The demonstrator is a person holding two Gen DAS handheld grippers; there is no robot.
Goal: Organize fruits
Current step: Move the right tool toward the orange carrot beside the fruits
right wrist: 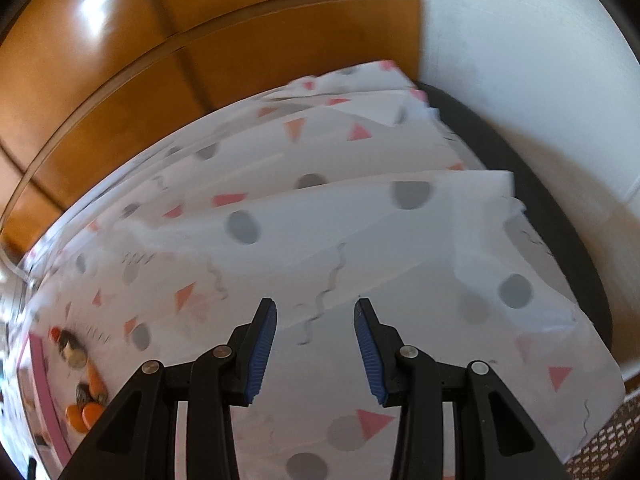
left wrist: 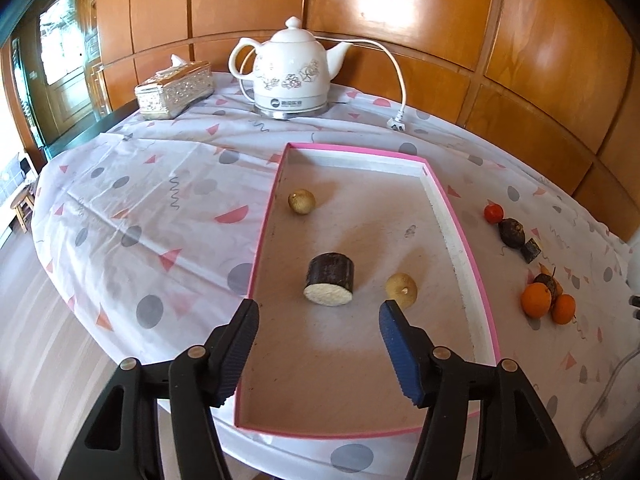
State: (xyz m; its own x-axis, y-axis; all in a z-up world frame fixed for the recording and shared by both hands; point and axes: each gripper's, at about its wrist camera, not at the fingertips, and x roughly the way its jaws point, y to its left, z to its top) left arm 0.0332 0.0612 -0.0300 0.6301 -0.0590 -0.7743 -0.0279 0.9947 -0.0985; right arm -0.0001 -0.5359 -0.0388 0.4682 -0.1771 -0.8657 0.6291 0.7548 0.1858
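flanking pink tray (left wrist: 460, 216): kettle (left wrist: 290, 72); tissue box (left wrist: 174, 90)

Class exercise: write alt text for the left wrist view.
An open left gripper hovers over a pink-rimmed tray holding a cut sugarcane piece and two longans. More fruit lies on the tablecloth beside it.

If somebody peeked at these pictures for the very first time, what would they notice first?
Probably the big pink-edged tray in the middle of the spotty tablecloth, with a dark sugarcane chunk and two small tan fruits inside, right in front of the open left gripper. Next, the white flowered kettle at the back by the wooden wall, and the bright oranges outside the tray on the right.
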